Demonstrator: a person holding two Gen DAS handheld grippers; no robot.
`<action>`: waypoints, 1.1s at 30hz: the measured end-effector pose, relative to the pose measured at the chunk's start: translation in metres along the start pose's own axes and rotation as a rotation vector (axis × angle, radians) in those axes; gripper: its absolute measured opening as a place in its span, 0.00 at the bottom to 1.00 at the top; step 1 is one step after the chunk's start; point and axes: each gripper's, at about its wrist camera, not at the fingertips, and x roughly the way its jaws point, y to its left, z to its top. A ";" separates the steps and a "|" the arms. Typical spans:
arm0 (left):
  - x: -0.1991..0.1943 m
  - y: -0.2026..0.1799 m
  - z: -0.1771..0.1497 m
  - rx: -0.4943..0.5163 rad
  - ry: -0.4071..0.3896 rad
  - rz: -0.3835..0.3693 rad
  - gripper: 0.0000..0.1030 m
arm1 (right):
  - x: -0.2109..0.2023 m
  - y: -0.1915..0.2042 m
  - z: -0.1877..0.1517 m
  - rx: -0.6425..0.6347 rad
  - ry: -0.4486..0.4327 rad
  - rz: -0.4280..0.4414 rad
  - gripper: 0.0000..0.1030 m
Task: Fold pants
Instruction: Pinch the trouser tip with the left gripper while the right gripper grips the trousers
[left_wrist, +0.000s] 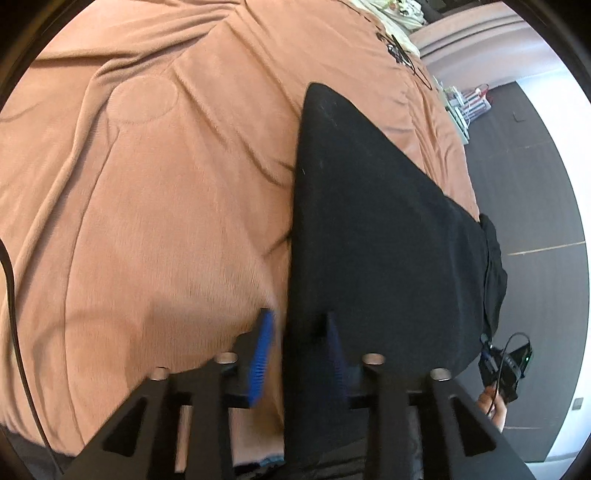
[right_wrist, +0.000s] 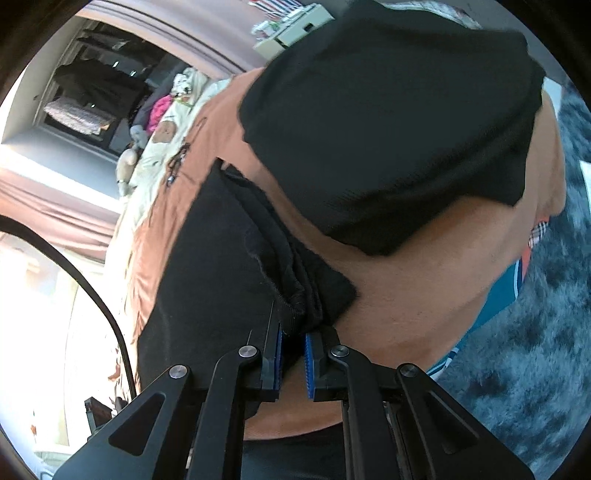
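Observation:
Black pants (left_wrist: 369, 229) lie lengthwise on an orange-brown bedspread (left_wrist: 147, 184). My left gripper (left_wrist: 298, 314) stands open over the pants' left edge. One blue pad (left_wrist: 263, 350) is above the bedspread, the other is above the black cloth, and neither presses on it. In the right wrist view my right gripper (right_wrist: 293, 332) is shut on a bunched, hemmed edge of the black pants (right_wrist: 221, 266). A second spread of black cloth (right_wrist: 388, 129) lies farther off on the bedspread (right_wrist: 424, 266); I cannot tell whether it belongs to the same pants.
The bed's edge runs along the right, with dark floor (left_wrist: 535, 192) beyond it. A hand (left_wrist: 493, 404) holds a black cabled device there. A grey shaggy rug (right_wrist: 517, 350) lies below the bed. Pillows and soft toys (right_wrist: 162, 122) crowd the far end.

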 end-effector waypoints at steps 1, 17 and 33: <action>0.001 0.000 0.003 0.001 -0.008 -0.002 0.42 | 0.000 0.001 0.000 0.000 0.000 -0.002 0.06; 0.036 -0.015 0.053 0.043 -0.002 -0.085 0.42 | -0.008 0.004 -0.005 0.009 -0.002 -0.036 0.06; -0.024 -0.039 0.063 0.090 -0.149 -0.066 0.04 | -0.005 0.021 0.003 -0.002 0.080 -0.005 0.32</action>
